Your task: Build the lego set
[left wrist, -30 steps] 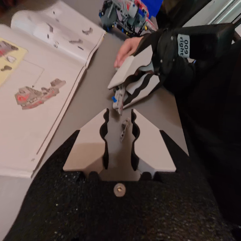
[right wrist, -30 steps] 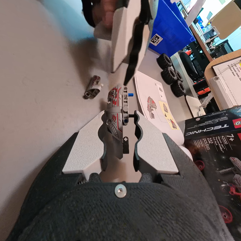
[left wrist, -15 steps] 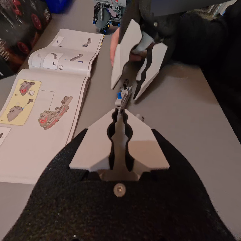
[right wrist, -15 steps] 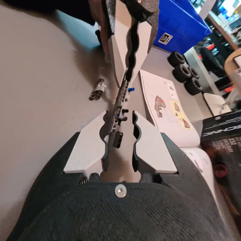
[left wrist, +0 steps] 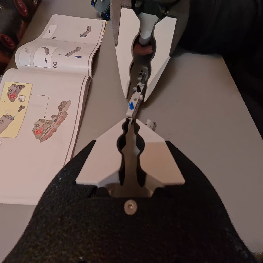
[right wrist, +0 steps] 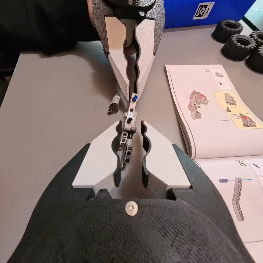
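A grey Lego sub-assembly point(left wrist: 133, 108) with a blue pin hangs above the grey table between my two grippers, which face each other tip to tip. My left gripper point(left wrist: 130, 121) is shut on its near end; the right wrist view shows this too point(right wrist: 132, 93). My right gripper point(right wrist: 131, 122) is open around the other end of the sub-assembly point(right wrist: 131, 112). The piece rests against the right gripper's left finger with a gap to the other. The right gripper also shows in the left wrist view point(left wrist: 135, 99). A small loose grey connector point(right wrist: 114, 104) lies on the table beside the tips.
The open instruction booklet point(left wrist: 42, 99) lies beside the grippers, also seen in the right wrist view point(right wrist: 213, 113). Several black tyres point(right wrist: 239, 42) and a blue bin point(right wrist: 185, 12) are beyond it. A part-built model point(left wrist: 102, 8) and the set's box point(left wrist: 11, 28) stand at the far side. The tips of both grippers are at nearly the same place.
My left gripper has closed on the end of the sub-assembly. The sub-assembly has turned edge-on. Both grippers have swung to face each other, and the right jaws have narrowed a little.
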`<action>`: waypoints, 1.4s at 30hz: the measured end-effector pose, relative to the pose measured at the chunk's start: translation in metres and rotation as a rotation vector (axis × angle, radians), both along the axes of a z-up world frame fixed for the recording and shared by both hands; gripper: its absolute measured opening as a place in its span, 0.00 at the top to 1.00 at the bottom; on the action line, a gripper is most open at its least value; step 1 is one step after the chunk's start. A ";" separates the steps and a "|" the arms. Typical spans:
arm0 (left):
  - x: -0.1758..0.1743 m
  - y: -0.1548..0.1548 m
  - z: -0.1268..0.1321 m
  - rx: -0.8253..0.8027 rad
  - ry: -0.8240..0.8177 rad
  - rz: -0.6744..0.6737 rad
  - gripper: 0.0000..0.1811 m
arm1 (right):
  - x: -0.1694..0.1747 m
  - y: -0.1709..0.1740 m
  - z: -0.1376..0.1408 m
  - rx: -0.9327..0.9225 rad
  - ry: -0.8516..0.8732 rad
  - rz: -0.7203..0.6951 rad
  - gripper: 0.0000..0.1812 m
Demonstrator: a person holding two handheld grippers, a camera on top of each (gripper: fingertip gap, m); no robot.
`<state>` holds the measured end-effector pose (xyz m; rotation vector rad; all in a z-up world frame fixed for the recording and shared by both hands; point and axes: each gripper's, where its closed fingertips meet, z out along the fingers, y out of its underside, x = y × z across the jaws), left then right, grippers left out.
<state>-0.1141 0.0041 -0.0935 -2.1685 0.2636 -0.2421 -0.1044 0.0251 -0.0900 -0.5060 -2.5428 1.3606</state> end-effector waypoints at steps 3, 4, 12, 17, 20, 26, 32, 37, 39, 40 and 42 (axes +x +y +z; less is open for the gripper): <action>0.000 0.000 -0.003 -0.015 0.014 0.003 0.98 | 0.002 -0.003 -0.003 0.022 0.006 0.026 0.91; 0.000 0.000 -0.003 -0.018 0.019 0.001 0.98 | 0.001 -0.003 -0.003 0.026 0.008 0.027 0.91; 0.000 -0.015 0.009 0.005 -0.050 -0.020 0.84 | 0.002 -0.004 -0.004 0.037 0.025 0.050 0.91; 0.013 -0.023 0.003 -0.047 -0.032 -0.109 0.84 | 0.007 -0.005 -0.006 0.031 -0.016 0.084 0.91; 0.024 -0.025 -0.009 -0.108 -0.004 -0.172 0.88 | 0.007 -0.006 -0.006 0.033 -0.019 0.088 0.91; 0.030 -0.030 -0.018 -0.148 0.064 -0.238 0.98 | 0.006 -0.005 -0.006 0.033 -0.023 0.064 0.92; 0.009 -0.013 0.030 0.051 -0.127 -0.046 0.98 | 0.002 -0.003 -0.006 -0.005 -0.104 0.010 0.91; -0.007 -0.011 0.032 -0.001 -0.202 0.064 0.98 | 0.000 -0.002 -0.005 -0.035 -0.165 0.005 0.91; -0.008 -0.010 0.028 -0.043 -0.222 0.067 0.98 | 0.000 -0.002 -0.005 -0.047 -0.189 0.006 0.91; -0.007 -0.010 0.026 -0.068 -0.233 0.047 0.98 | 0.000 -0.002 -0.005 -0.051 -0.198 0.007 0.91; -0.003 -0.011 0.022 -0.122 -0.260 0.007 0.98 | 0.000 -0.002 -0.005 -0.057 -0.210 0.009 0.91</action>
